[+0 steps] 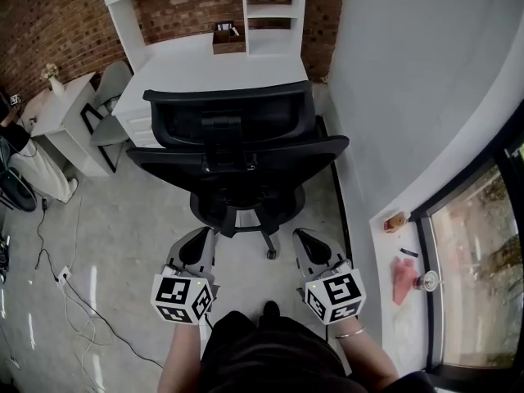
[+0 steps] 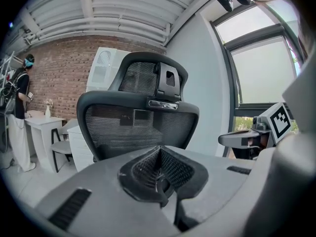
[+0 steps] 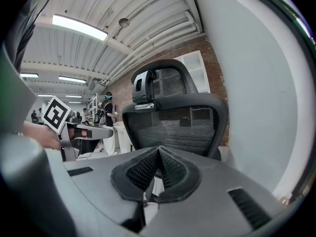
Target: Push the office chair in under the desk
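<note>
This is an office-style study corner set up inside a large industrial hall. The white desk (image 1: 221, 72) carries a shelf hutch (image 1: 274, 11) and backs onto a brick wall (image 1: 49, 15), with 1 black mesh office chair (image 1: 237, 150) in front of it. Left of the desk are a small white table (image 1: 61, 109) and loose cables (image 1: 38, 232) on the grey floor. Above the desk, strip lights (image 3: 79, 27) hang from a ribbed ceiling.

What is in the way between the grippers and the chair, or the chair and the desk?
Nothing visible. Only floor lies between the left gripper, the right gripper and the office chair. No object shows between the chair and the desk, though the chair hides the space underneath.
</note>
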